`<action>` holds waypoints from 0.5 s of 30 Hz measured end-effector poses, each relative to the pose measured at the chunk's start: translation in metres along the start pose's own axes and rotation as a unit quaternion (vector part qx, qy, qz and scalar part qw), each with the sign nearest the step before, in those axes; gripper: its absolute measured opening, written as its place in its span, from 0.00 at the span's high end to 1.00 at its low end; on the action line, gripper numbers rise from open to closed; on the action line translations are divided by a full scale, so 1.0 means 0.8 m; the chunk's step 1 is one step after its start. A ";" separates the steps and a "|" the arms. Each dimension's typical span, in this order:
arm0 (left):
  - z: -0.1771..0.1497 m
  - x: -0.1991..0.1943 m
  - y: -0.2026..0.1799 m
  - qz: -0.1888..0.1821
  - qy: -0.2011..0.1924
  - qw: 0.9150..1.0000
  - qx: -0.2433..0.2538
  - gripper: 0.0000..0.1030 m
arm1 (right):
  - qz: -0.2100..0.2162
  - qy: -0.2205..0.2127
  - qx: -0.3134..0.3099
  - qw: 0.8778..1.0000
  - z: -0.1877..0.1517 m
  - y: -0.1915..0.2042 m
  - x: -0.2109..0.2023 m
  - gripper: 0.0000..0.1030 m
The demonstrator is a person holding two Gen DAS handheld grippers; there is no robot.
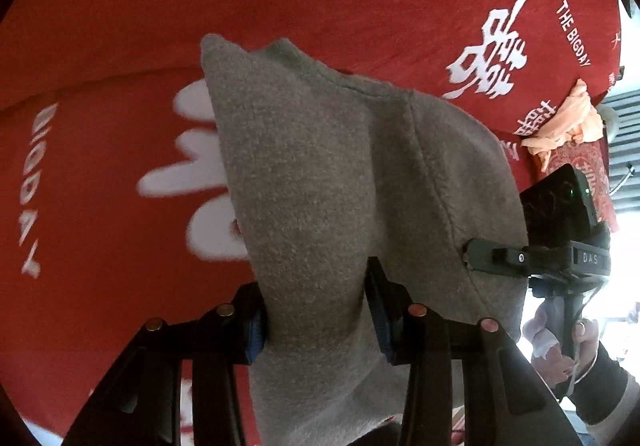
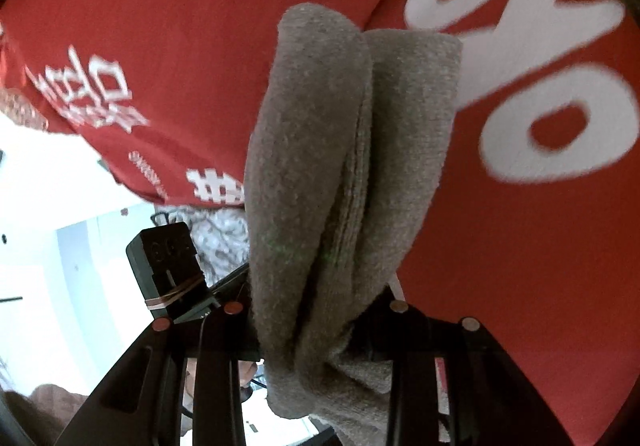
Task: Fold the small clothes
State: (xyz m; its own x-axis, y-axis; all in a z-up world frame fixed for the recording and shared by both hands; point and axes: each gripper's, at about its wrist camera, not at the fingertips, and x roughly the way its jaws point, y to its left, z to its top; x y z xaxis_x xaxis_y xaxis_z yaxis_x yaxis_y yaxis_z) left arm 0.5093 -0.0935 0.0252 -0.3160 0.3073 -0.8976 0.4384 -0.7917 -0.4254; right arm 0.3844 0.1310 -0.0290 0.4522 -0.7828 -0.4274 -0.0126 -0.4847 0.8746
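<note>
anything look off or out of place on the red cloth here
One thing: a crumpled orange cloth lies bunched at the far edge of the red tablecloth, unfolded. The grey garment is simply held between both grippers.

Both cams ride the grippers, v. close to the grey fleecy knit garment. Left cam looks steeply down onto the red printed cloth beneath it; right cam shallower. Shared: garment, cloth.

Grey garment, white-printed red cloth
</note>
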 end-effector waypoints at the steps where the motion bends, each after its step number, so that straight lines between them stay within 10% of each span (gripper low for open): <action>1: -0.010 -0.004 0.008 0.007 0.001 1.000 -0.002 0.57 | 0.000 0.008 0.000 1.000 -0.007 0.000 0.012 0.65; 8: -0.059 0.016 0.077 0.063 0.025 0.997 -0.045 0.57 | -0.092 0.039 -0.009 0.995 -0.016 -0.024 0.060 0.61; 13: -0.069 -0.014 0.099 0.108 -0.005 0.993 -0.048 0.57 | -0.277 0.000 -0.054 0.959 -0.016 0.004 0.031 0.53; 15: -0.071 -0.032 0.103 0.120 -0.017 0.992 -0.047 0.57 | -0.322 -0.015 -0.087 0.943 -0.023 0.027 0.021 0.64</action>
State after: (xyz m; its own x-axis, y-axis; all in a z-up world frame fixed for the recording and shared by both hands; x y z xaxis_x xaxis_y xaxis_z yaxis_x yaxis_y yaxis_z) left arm 0.6015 -0.1363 0.0065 -0.2199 0.0969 -0.9707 0.5803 -0.7869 -0.2100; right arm 0.4078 0.1144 -0.0130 0.2909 -0.3609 -0.8861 0.4033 -0.7936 0.4556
